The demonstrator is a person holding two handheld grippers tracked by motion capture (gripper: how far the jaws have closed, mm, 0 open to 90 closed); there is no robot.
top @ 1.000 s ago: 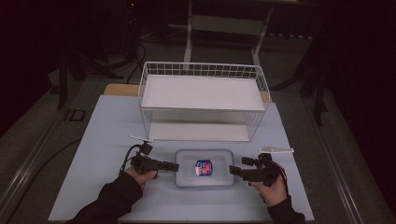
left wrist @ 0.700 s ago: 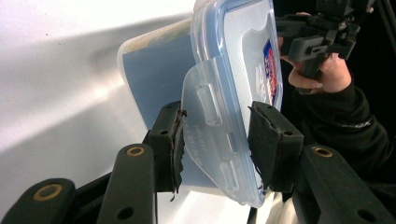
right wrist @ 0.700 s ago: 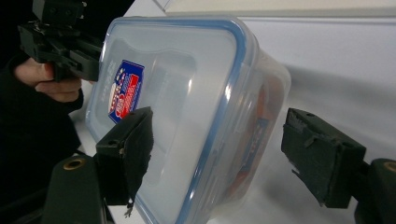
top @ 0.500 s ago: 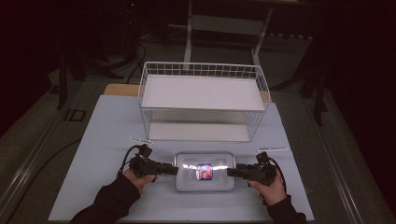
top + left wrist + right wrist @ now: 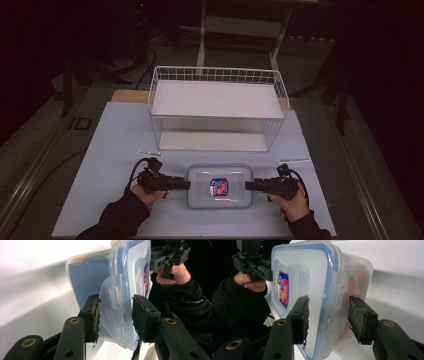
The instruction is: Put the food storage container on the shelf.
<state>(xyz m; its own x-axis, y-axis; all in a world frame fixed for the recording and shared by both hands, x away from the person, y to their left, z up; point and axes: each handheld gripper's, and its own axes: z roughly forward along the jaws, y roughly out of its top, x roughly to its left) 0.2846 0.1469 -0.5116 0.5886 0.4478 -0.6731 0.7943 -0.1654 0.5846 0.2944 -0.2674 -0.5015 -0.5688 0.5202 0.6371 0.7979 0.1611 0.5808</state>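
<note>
Clear plastic container (image 5: 219,186), rectangular, blue-rimmed lid (image 5: 302,277) closed, red-and-blue label (image 5: 219,187) on top, lying flat on the tabletop (image 5: 115,140) at 6 o'clock of the white wire basket (image 5: 218,107), side latch flap (image 5: 113,312) swung out

Container lid (image 5: 219,175) sticker (image 5: 219,187): print unreadable.

Clear blue-rimmed container (image 5: 218,186), white basket (image 5: 217,107)
</note>
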